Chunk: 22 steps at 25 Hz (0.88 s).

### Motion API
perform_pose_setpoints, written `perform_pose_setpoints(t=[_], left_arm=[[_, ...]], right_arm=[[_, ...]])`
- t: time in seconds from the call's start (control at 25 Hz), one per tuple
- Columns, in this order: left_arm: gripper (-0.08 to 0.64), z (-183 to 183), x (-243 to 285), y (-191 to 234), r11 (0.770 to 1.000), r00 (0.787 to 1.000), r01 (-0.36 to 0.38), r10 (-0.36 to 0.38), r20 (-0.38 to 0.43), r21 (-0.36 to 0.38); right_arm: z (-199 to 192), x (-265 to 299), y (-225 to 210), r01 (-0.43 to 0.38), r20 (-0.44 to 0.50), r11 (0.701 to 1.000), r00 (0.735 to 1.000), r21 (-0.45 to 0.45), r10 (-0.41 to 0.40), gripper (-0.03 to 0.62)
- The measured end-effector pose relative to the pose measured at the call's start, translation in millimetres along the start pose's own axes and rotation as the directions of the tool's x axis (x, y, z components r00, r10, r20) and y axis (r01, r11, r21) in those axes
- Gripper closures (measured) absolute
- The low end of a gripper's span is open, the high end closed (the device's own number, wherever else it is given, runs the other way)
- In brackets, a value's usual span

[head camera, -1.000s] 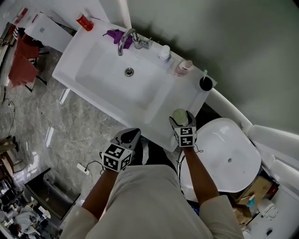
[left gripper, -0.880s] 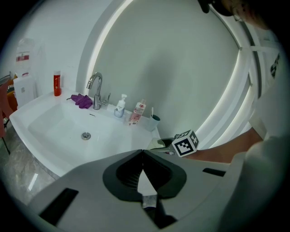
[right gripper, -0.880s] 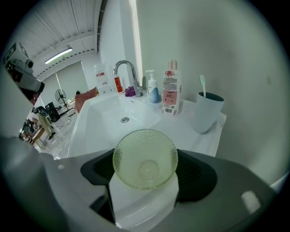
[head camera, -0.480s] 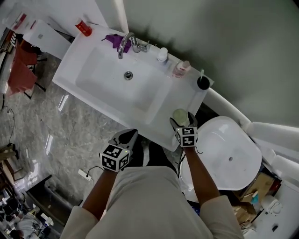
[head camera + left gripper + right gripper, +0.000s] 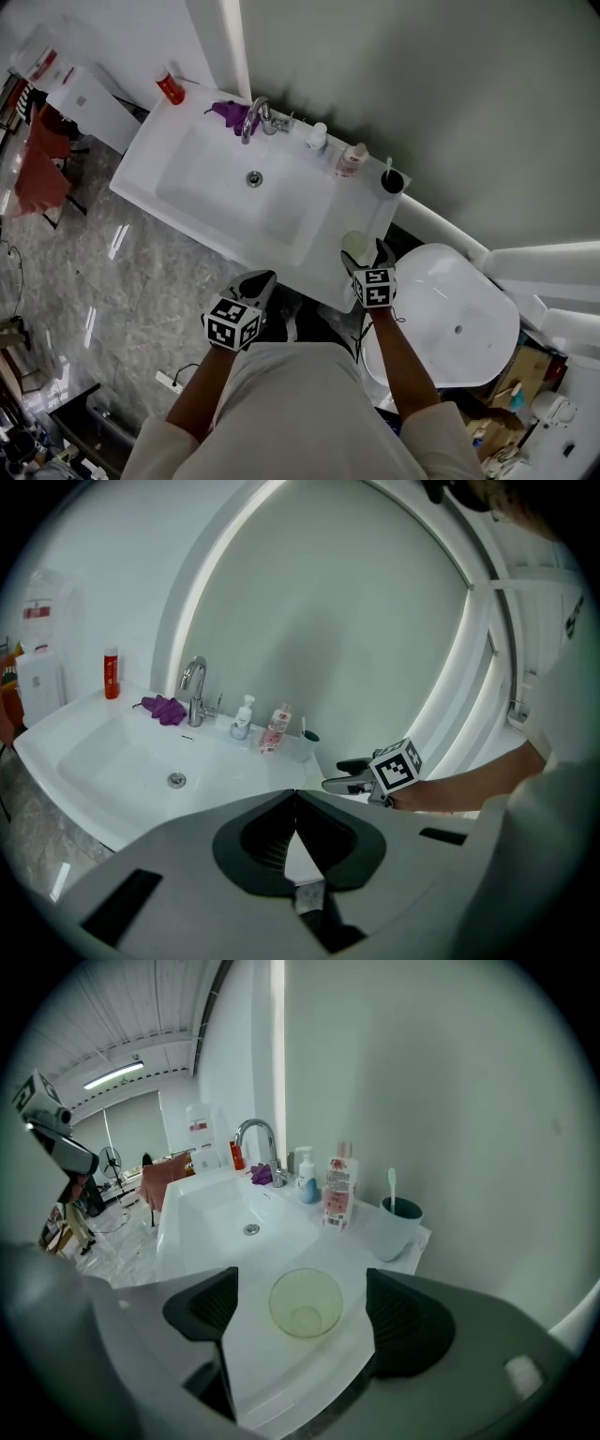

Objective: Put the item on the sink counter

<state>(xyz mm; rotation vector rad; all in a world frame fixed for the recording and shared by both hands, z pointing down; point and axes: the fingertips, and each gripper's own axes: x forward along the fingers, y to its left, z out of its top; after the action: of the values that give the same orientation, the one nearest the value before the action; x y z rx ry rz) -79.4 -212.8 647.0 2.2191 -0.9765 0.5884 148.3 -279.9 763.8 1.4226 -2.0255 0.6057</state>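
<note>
Right gripper view: the right tool (image 5: 367,254) has just been opening, jaws spread wide, green cup (image 5: 306,1303) sitting untouched on the sink surface (image 5: 380,1258) between them. Left tool (image 5: 295,810) pressed together, empty.

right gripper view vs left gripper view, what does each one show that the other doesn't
Only the right: a yellowish cup on the counter between its jaws, which have just been opening. Only the left: the right gripper from outside. Both: sink, faucet, purple cloth, toothbrush cup.
</note>
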Motion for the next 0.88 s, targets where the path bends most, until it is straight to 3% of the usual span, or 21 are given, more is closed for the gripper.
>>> perform_pose_setpoints(t=[0.36, 0.56, 0.8, 0.88], left_arm=[[0.552, 14, -13, 2, 0.992, 0.997, 0.077, -0.080, 0.021, 0.095], [0.552, 20, -16, -8, 0.978, 0.989, 0.139, -0.144, 0.018, 0.153], [0.552, 36, -18, -12, 0.961, 0.979, 0.193, -0.201, 0.023, 0.199], [0.552, 40, -17, -14, 0.956, 0.976, 0.206, -0.215, 0.024, 0.209]], right_arm=[[46, -62, 3, 0.109, 0.116, 0.993, 0.987, 0.043, -0.113, 0.157], [71, -111, -1, 0.172, 0.205, 0.978, 0.960, 0.118, -0.193, 0.178], [91, -172, -2, 0.241, 0.283, 0.959, 0.919, 0.147, -0.274, 0.204], [92, -191, -2, 0.263, 0.299, 0.953, 0.906, 0.154, -0.298, 0.240]])
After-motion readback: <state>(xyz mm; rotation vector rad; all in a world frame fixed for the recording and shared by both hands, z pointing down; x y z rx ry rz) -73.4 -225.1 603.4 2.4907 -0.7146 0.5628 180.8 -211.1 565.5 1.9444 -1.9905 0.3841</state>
